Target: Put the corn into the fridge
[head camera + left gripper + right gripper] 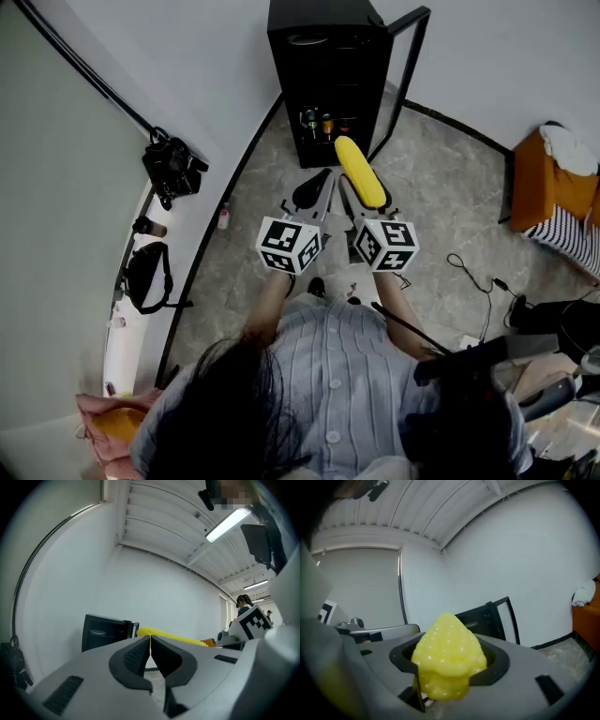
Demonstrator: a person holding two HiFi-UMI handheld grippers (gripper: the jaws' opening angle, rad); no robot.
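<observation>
The corn (360,172) sits clamped in the right gripper (355,201), held level just short of the small black fridge (328,84), whose glass door (410,70) already stands open. The left gripper (313,193) is empty, jaws together. Placing the corn inside and letting go remain.

A bare workroom or lab: a small black glass-door fridge (323,42) stands on grey marbled floor tiles (441,197) against plain white walls (525,56), loose black cables (469,272) trail nearby, and long fluorescent tube lights (227,524) hang under a white slatted ceiling (159,508)
</observation>
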